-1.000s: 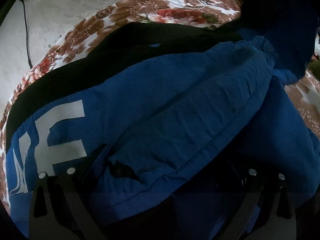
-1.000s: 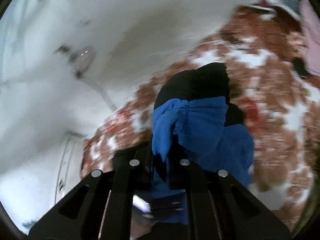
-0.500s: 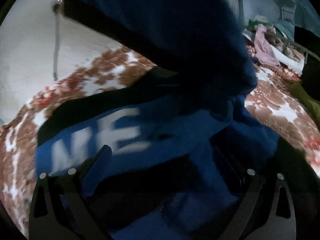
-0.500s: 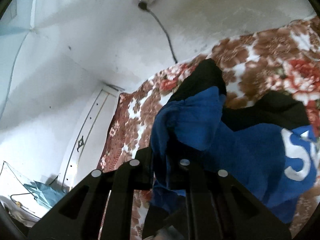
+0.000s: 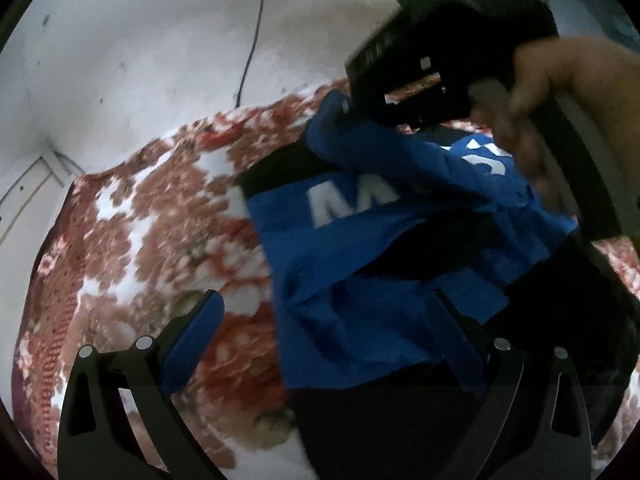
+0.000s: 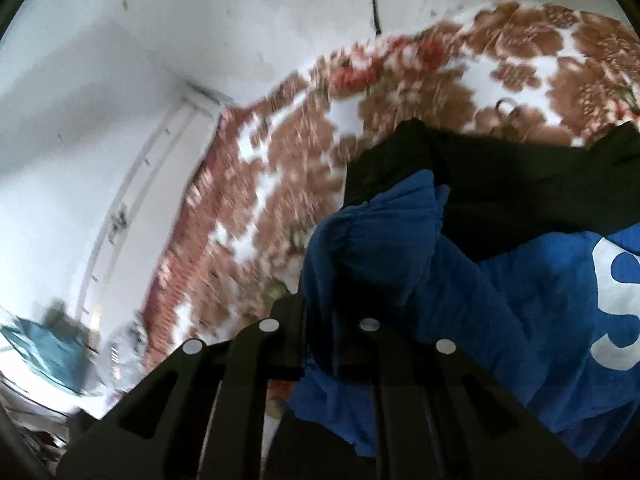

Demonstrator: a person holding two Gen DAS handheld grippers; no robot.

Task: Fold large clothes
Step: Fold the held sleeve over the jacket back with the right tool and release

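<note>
Bare floral bedspread (image 5: 132, 232) is spreading out on the left, running up to the white wall (image 5: 120, 60). The left gripper (image 5: 320, 344) is standing wide open, the blue and black garment (image 5: 360, 264) lying between its fingers. To the right, the right gripper (image 6: 320, 320) is clamping a bunched blue fold.
</note>
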